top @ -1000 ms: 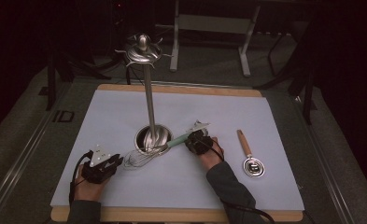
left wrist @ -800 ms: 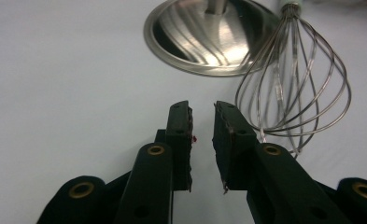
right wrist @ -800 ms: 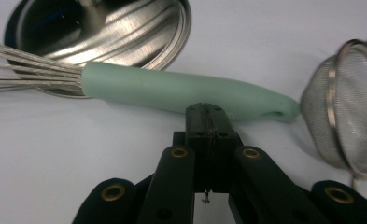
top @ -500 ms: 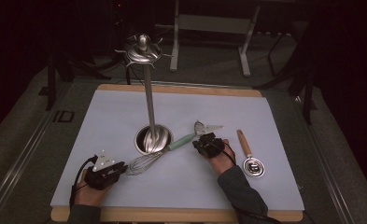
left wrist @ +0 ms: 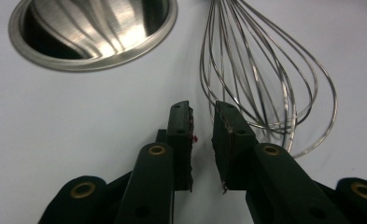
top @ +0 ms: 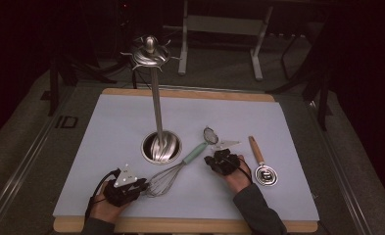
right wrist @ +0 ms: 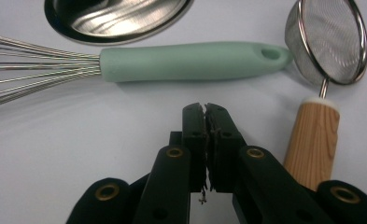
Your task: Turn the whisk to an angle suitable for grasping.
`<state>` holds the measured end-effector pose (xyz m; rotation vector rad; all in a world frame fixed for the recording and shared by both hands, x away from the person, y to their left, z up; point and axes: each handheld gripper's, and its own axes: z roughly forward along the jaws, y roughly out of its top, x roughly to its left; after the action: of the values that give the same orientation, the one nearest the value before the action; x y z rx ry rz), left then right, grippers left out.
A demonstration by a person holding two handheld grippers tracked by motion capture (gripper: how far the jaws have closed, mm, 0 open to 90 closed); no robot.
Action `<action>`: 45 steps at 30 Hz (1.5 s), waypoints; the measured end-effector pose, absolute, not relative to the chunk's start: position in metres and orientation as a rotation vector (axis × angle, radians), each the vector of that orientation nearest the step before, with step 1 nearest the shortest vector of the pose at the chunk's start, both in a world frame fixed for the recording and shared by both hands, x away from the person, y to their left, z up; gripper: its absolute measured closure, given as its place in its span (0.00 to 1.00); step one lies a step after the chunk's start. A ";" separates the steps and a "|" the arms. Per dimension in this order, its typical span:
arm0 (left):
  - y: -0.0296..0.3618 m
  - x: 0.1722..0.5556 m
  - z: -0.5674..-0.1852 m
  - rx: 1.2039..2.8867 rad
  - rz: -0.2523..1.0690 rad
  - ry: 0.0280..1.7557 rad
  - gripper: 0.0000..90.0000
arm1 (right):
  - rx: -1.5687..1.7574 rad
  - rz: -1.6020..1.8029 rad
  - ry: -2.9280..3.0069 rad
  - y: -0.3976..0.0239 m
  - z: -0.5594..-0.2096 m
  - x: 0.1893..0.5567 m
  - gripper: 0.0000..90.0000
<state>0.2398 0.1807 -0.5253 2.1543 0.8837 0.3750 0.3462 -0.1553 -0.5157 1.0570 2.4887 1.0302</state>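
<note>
the whisk (top: 173, 172) lies flat on the pale tabletop (top: 288, 127), its mint handle pointing toward one o'clock and its wire head toward seven o'clock, just at five o'clock of the steel stand base (top: 161, 147), from which a tall pole rises to a hooked crown (top: 151, 53). the left tool (top: 140, 186) sits at the wire end of the whisk, at about eight o'clock of the base; in the left gripper view its jaws stand a small gap apart with nothing between them, and the whisk wires (left wrist: 260, 79) lie just to their one o'clock, whether touching the nearer jaw cannot be told. the right tool (top: 218, 160) rests at four o'clock of the base, just beside the handle's end; in the right gripper view its jaws stand almost together with only a sliver between them, holding nothing, after easing open a touch, and the mint handle (right wrist: 195, 60) lies crosswise at twelve o'clock, apart from the tips. a small mesh strainer (right wrist: 328, 42) with a wooden handle (right wrist: 312, 140) lies at two o'clock of those jaws. farther toward three o'clock on the tabletop lies a wooden-handled metal utensil (top: 262, 166).
</note>
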 end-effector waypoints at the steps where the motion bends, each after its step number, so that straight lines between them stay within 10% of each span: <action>1: 0.179 0.239 -0.525 2.151 0.368 0.882 0.86 | 1.068 1.030 2.489 -0.157 -0.517 0.346 0.97; 20: 0.145 0.238 -0.527 2.217 0.367 0.782 0.85 | 1.224 1.169 2.456 -0.159 -0.514 0.349 0.78; 26: 0.162 0.242 -0.525 2.177 0.425 0.850 0.84 | 1.423 1.133 2.411 -0.150 -0.517 0.353 0.46; 36: 0.169 0.244 -0.525 2.152 0.459 0.892 0.83 | 1.430 0.927 2.362 -0.126 -0.521 0.348 0.27; 45: 0.170 0.248 -0.525 2.155 0.506 0.907 0.82 | 1.353 0.812 2.421 -0.114 -0.523 0.348 0.27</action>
<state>0.2482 0.1704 -0.5252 2.1549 0.9073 0.5062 0.3478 -0.1139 -0.5231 1.3532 2.4211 0.8123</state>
